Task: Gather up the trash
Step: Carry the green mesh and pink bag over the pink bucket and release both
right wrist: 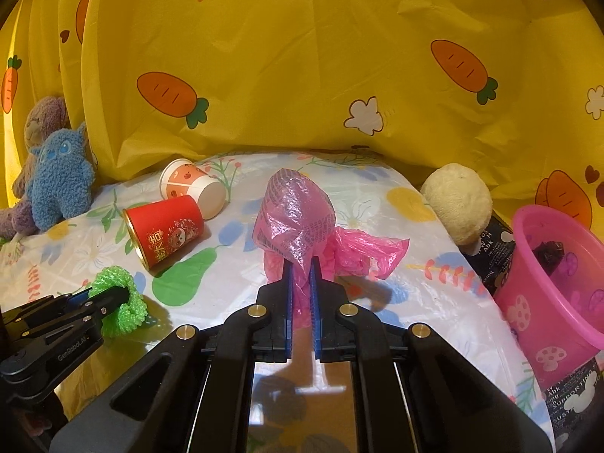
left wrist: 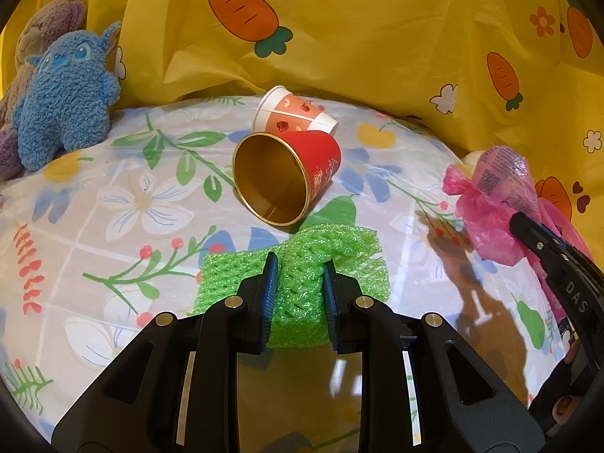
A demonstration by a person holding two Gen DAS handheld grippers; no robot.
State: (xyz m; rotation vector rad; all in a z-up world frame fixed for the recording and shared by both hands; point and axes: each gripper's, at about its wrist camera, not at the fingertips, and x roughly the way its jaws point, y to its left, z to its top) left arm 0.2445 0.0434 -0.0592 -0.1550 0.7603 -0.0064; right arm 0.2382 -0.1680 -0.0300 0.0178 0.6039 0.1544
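Left claw (left wrist: 301, 264): jaws clamped on the bright green foam fruit net (left wrist: 302, 260), pads squeezing its middle; the net bulges out both sides and its lower edge sits on the bench (left wrist: 113, 204), which carries a glossy floral plastic cover.

Right claw (right wrist: 302, 264): jaws nearly together, pinching the crumpled pink plastic bag (right wrist: 298, 211) with black print. Bag balloons up past the claw tips, a loose tail hangs off to their right. Bag looks lifted clear of the bench; its shadow lies below.

Ahead of the left claw: red paper cup with gold lining (left wrist: 279, 177) on its side, mouth facing the claw. Just behind it and touching, a white-and-orange printed paper cup (left wrist: 294, 113), also on its side. From the right claw both cups lie ahead-left.

Right of the right claw, at the bench edge: pink plastic bin with mushroom print (right wrist: 555, 294), something dark inside, can't tell what. A black printed bag (right wrist: 494, 260) sits beside and under it. A cream plush ball (right wrist: 458, 204) is ahead-right, just behind the bin.

Far left of both claws: blue plush toy (left wrist: 64, 102) leaning on a purple-grey plush bear (left wrist: 45, 26).

Yellow carrot-print sheet (right wrist: 302, 56) hangs behind the bench.
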